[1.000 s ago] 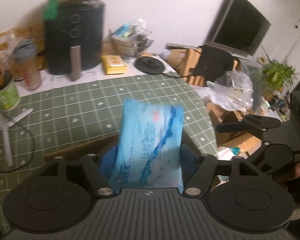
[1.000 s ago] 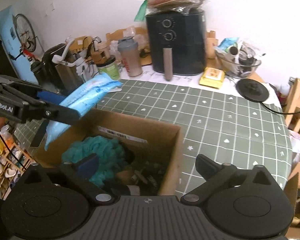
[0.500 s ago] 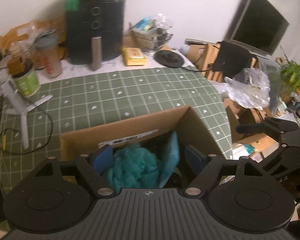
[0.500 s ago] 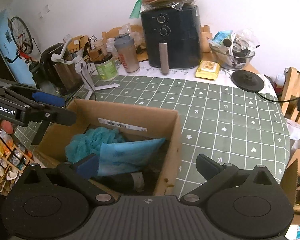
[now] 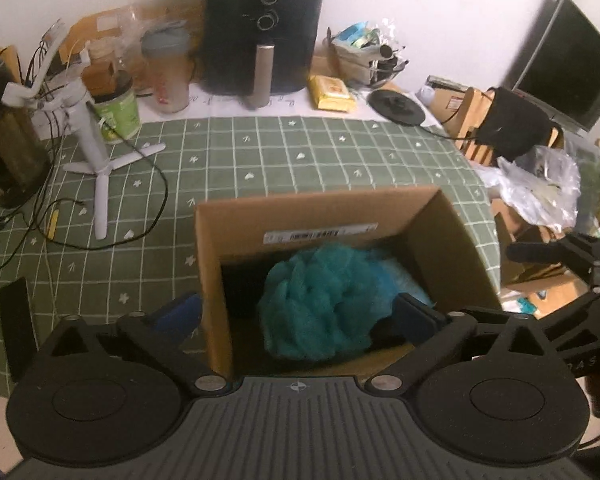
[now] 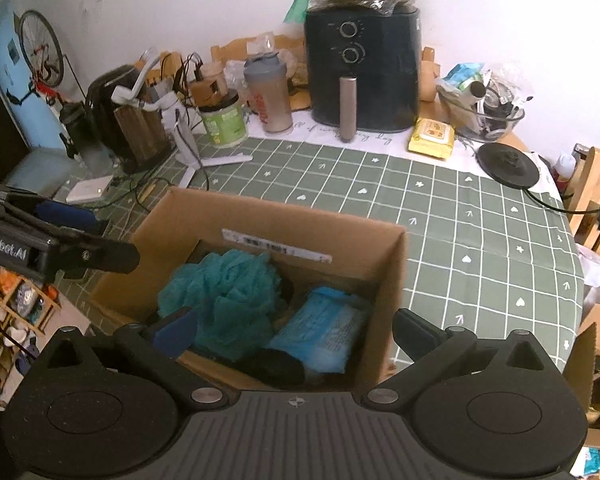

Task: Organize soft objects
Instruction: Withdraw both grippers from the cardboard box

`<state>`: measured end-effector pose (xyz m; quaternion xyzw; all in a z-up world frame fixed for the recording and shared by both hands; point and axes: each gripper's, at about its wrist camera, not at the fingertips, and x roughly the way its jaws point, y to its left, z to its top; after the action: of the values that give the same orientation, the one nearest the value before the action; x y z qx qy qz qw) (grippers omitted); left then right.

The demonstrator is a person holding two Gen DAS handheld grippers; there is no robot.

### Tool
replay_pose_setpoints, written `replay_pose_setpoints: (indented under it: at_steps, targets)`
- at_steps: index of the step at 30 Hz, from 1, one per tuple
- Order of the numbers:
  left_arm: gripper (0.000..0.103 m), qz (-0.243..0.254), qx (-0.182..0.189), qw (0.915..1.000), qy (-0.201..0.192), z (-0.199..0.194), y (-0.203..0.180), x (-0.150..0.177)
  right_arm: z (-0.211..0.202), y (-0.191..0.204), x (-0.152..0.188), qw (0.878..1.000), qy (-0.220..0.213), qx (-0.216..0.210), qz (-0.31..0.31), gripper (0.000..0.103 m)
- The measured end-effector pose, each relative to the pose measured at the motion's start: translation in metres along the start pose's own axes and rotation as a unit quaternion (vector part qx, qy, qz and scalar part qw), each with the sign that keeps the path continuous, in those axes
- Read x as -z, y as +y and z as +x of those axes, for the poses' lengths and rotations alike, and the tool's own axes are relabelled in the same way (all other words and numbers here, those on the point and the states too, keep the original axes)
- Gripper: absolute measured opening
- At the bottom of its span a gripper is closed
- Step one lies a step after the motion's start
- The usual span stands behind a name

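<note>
An open cardboard box (image 5: 316, 208) stands on the green checked tablecloth (image 5: 300, 152). Inside lie a teal mesh loofah (image 6: 224, 296), a blue tissue pack (image 6: 320, 332) on its right, and a dark item (image 6: 276, 368) at the near side. My left gripper (image 5: 296, 314) hovers over the box's near left corner; its jaws are opening wide and grip nothing, with the box wall and the loofah (image 5: 320, 304) seen between them. The right gripper (image 6: 296, 330) hangs open above the box's near edge, holding nothing. The left gripper (image 6: 80, 240) also shows at the left of the right wrist view.
At the table's back stand a black air fryer (image 5: 264, 32), a shaker bottle (image 5: 168, 76), a green tub (image 5: 118, 112), a yellow pack (image 5: 332, 94) and a black round base (image 5: 396, 106). A white tripod (image 5: 96, 168) and cables lie left of the box.
The blue tissue pack left my left gripper and dropped into the box beside the loofah. The left gripper's jaws spread wider and it drew back to the left; the right gripper shifted over the box.
</note>
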<state>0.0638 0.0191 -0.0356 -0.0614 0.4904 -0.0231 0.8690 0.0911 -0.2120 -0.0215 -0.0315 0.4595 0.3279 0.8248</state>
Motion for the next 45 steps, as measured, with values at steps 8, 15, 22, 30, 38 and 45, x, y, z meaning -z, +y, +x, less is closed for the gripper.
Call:
replay_pose_setpoints:
  at_steps: [8,15,22,30,38,45]
  targets:
    - [0.103,0.006,-0.052,0.9984,0.019,-0.002,0.010,0.019,0.007,0.022,0.007,0.998,0.045,0.048,0.021,0.103]
    - [0.103,0.019,-0.092,0.9942,0.052,0.005,0.018,0.032,0.010,0.027,0.018,0.992,0.074,0.087,0.048,0.103]
    - [0.103,0.014,-0.089,0.9936,0.069,0.007,0.023,0.041,0.013,0.027,0.029,0.986,0.102,0.116,0.066,0.103]
    - [0.103,-0.002,-0.069,0.9940,0.085,0.007,0.024,0.048,0.015,0.031,0.036,0.983,0.121,0.120,0.069,0.103]
    - [0.103,-0.009,-0.070,0.9937,0.087,0.007,0.023,0.049,0.013,0.031,0.037,0.983,0.122,0.118,0.067,0.103]
    - [0.103,-0.009,-0.073,0.9933,0.089,0.007,0.024,0.047,0.013,0.030,0.036,0.984,0.119,0.119,0.063,0.103]
